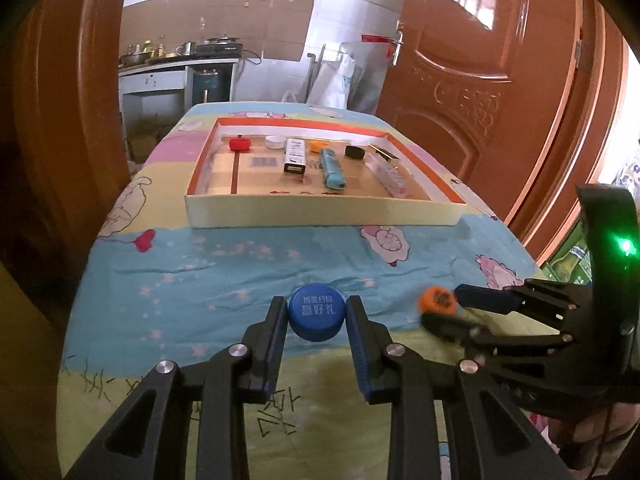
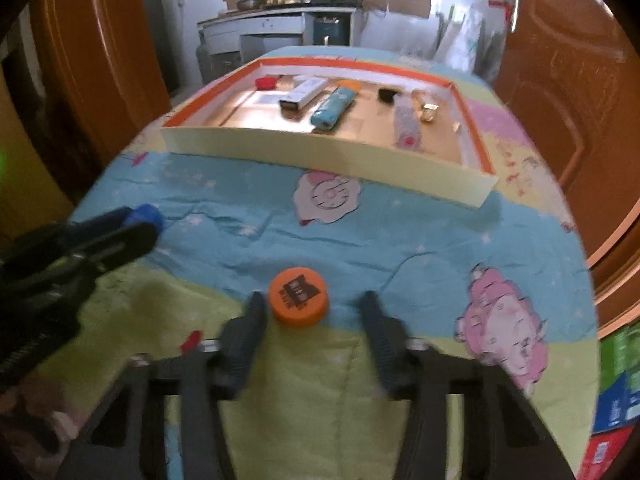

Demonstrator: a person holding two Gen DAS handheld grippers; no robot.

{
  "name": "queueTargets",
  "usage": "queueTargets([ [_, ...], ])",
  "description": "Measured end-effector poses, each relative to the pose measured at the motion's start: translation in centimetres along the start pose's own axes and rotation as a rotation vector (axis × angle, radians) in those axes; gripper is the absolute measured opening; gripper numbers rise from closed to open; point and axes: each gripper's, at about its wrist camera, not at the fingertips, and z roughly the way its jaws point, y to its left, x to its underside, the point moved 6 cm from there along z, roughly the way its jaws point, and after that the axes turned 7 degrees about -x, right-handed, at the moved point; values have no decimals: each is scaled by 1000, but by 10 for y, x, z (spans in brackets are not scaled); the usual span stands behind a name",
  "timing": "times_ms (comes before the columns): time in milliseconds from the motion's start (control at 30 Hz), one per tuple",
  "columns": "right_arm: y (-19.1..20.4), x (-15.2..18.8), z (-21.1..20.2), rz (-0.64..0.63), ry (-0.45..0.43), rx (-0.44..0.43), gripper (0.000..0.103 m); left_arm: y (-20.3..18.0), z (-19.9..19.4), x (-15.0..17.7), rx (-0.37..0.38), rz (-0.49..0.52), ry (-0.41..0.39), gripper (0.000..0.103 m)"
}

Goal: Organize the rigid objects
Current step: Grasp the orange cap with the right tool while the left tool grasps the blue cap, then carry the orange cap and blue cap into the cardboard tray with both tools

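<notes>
Covering the counter is a cartoon-printed cloth in blue, yellow-green and pink, with sheep and hearts on it. Brown wooden doors stand to either side, and beyond the far edge lies a white-tiled kitchen with a stove bench carrying pots and bottles.

One shallow cardboard tray, orange-rimmed with pale outer walls, sits on the far half of the cloth. Inside it lie four caps: one red cap, one white cap, one orange cap and one black cap. Alongside them are one white tube box, one teal tube, one clear case and one gold piece.

On the near half of the cloth, outside the tray, rest two more caps. The blue bottle cap sits between the jaws of the left gripper, which are closed against its sides. The orange bottle cap sits between the jaws of the right gripper, which are spread wide, the left one just beside the cap and the right one apart from it.
</notes>
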Motion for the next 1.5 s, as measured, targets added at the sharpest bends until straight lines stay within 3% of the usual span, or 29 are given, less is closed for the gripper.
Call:
queueTargets([
  [567,-5,-18,-17,28,-54,-25,31,8,2,-21,-5,-32,-11,31],
  [933,-12,-49,-50,27,-165,-23,30,9,5,-48,-15,-36,-33,31],
  [1500,-16,-82,-37,12,-176,-54,30,18,27,-87,-51,-73,-37,31],
])
